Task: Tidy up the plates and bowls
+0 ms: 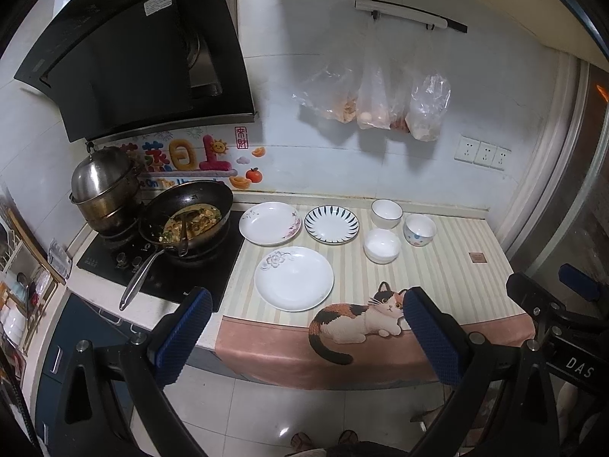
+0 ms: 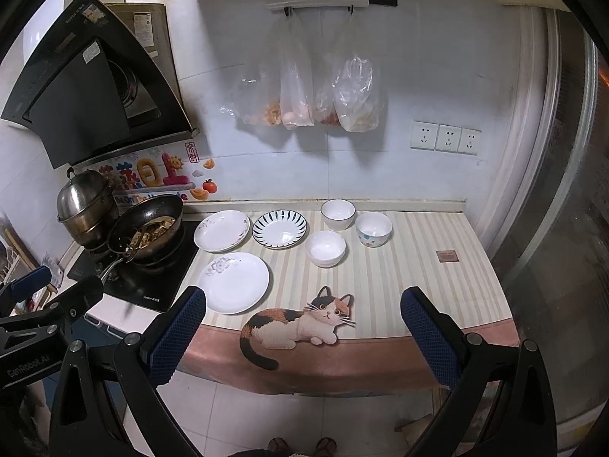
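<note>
Both grippers, left gripper (image 1: 307, 329) and right gripper (image 2: 303, 329), hover spread and empty before the desk (image 2: 437, 285); glazed plates (image 2: 233, 282) could slip if pinched shallowly.

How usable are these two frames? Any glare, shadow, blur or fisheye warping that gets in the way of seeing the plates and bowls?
Left wrist view: strong fisheye bend, dark corner vignette, hazy wall; plates and bowls sharp, the open left gripper covers none of them. Right wrist view: same warping, floor-tile glare below the counter, soft shadows under the hanging bags; dishes evenly lit, open right gripper empty.
</note>
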Demonstrator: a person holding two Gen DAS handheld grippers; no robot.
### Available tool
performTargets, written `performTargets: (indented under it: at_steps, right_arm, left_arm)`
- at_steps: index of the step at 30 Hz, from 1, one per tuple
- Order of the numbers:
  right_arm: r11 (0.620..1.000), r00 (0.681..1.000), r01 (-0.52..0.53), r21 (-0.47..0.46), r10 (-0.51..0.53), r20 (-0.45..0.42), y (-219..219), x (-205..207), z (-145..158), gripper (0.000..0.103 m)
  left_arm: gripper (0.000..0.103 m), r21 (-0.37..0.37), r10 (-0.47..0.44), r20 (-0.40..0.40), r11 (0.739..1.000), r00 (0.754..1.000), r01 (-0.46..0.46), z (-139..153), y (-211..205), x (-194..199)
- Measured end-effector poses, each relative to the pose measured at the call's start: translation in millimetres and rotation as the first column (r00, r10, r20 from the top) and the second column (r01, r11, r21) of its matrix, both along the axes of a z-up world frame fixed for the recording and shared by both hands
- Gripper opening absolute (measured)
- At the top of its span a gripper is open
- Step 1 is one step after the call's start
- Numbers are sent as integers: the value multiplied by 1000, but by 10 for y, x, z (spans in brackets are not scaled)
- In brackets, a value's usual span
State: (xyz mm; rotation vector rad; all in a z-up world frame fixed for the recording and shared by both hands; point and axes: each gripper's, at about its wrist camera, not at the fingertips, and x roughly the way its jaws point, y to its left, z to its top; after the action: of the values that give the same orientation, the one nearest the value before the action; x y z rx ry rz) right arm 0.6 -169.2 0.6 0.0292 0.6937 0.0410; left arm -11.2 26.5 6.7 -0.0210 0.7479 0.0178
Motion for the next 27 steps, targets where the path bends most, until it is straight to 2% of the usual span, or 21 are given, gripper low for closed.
performTargets:
  at_steps: [27]
  right_arm:
    - [1000,1000,-5,0,5,4,43,-15,27,103]
  left_arm:
    - [103,-9,8,2,1000,1000,-8,24,94,-38]
